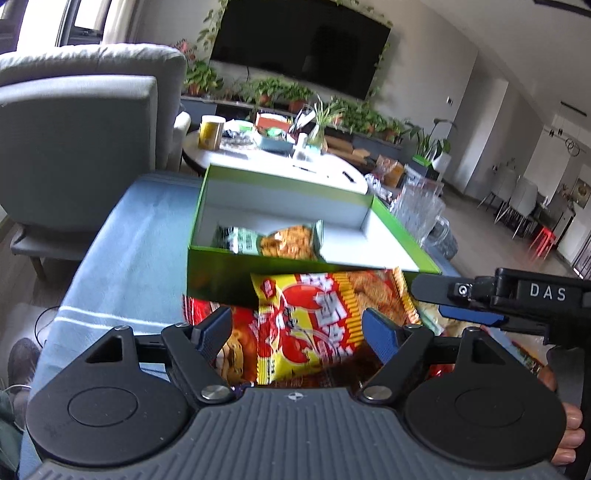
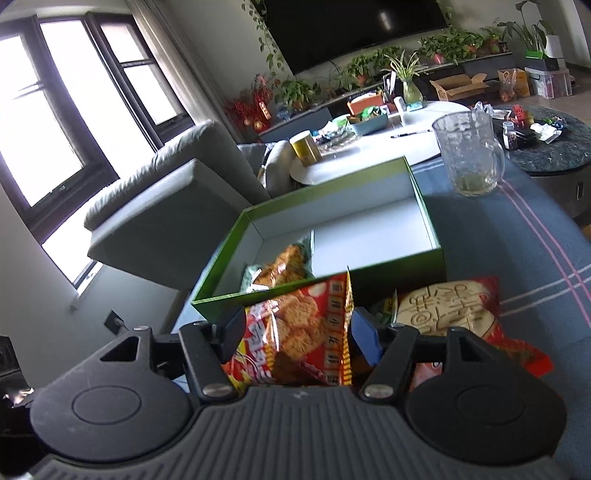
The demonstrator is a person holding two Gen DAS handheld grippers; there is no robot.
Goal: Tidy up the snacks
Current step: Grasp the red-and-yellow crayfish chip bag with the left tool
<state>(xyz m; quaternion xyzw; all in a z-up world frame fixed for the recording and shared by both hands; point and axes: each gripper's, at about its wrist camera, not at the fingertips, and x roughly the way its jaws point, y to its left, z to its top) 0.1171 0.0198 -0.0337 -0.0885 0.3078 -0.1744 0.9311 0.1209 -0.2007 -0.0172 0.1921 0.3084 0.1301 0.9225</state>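
Closest to the left wrist camera, the left gripper (image 1: 295,332) stands with its jaws spread, and a red-and-yellow snack packet (image 1: 314,325) lies between the fingers without either pad pressing on it. The right gripper (image 2: 295,332) also has its jaws apart, with a red cracker packet (image 2: 299,332) standing between them; whether the pads actually press on its sides cannot be told. In the left view the right gripper reaches in from the right edge, a hand (image 1: 569,435) visible at its lower side. Just right of the cracker packet lies a round-biscuit packet (image 2: 450,314) on the blue cloth (image 2: 517,258). Just beyond the packets sits the green box (image 2: 406,275), its white inside holding one green snack bag (image 2: 280,267) in the near left corner, the remaining floor bare. Past the box stands a glass pitcher (image 2: 469,155) on the cloth, then a white round table (image 2: 369,155) crowded with small items, a grey sofa (image 2: 166,206), potted plants and a dark television (image 2: 351,29) on the far wall.
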